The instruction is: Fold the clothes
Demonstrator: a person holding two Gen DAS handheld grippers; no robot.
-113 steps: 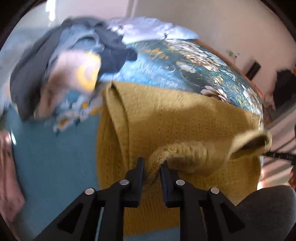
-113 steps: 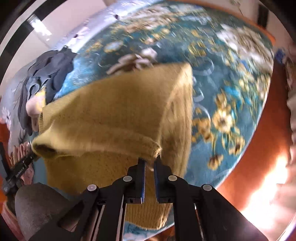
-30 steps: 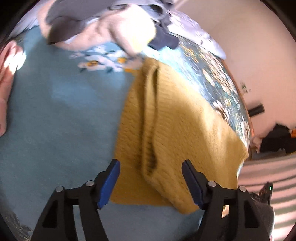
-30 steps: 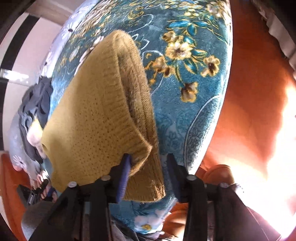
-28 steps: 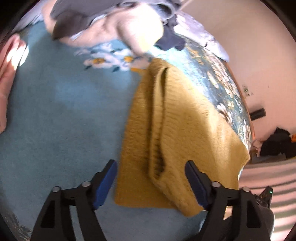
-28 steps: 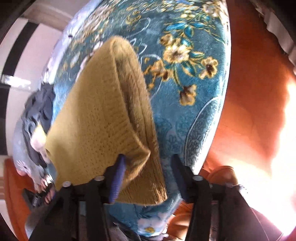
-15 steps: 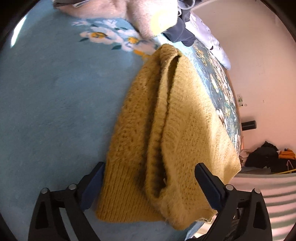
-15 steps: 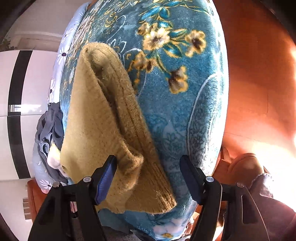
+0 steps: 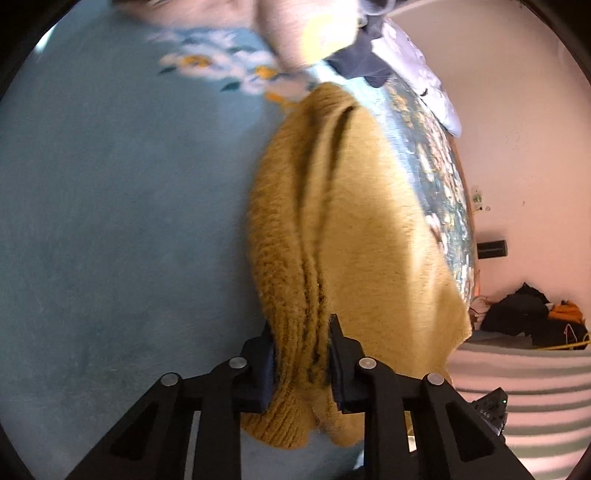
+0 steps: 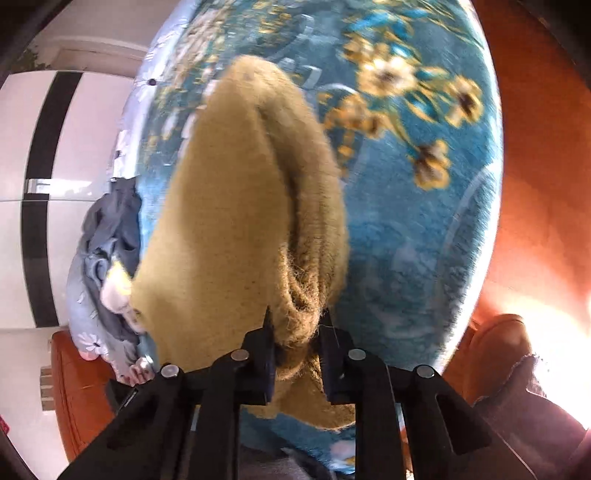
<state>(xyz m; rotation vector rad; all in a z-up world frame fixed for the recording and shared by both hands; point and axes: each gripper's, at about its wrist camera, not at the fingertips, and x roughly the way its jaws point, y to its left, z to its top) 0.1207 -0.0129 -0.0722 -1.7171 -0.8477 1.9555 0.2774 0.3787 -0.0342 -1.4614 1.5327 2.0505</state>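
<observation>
- Sweater (image 9: 354, 221), mustard knit, lies on the blue floral blanket (image 10: 406, 229) that covers the bed, already doubled lengthwise into a long band.
- Its long axis runs away from me: the near hem end sits at my grippers, and the far end reaches towards the pile of unfolded clothes (image 9: 314, 33) at the top of the left view.
- Side edges are rolled into thick ridges. One ridge runs straight out from each gripper along that axis.
- My left gripper (image 9: 301, 354) has the left ridge of the hem between its fingers; the jaws are closing and the pads already press into the bunched knit.
- My right gripper (image 10: 295, 341) has the opposite hem corner likewise; its jaws are closing too, with the fuzzy roll squeezed between the pads.
- Both grippers stand at the same near end, one on each side, so neither is nearer to the work than the other. I judge this a matched two-corner hold.
- Judgement: the coming move turns on that axis. The hem has to travel away from me, along the length, to meet the far end and halve the band.
- Risk, as I judge it: each grasp takes several layers of loose knit, and an inner layer may slip out when lifted.
- Beyond the sweater, the blanket is bare to the left; the bed edge and reddish floor (image 10: 535, 184) lie close on my right.
</observation>
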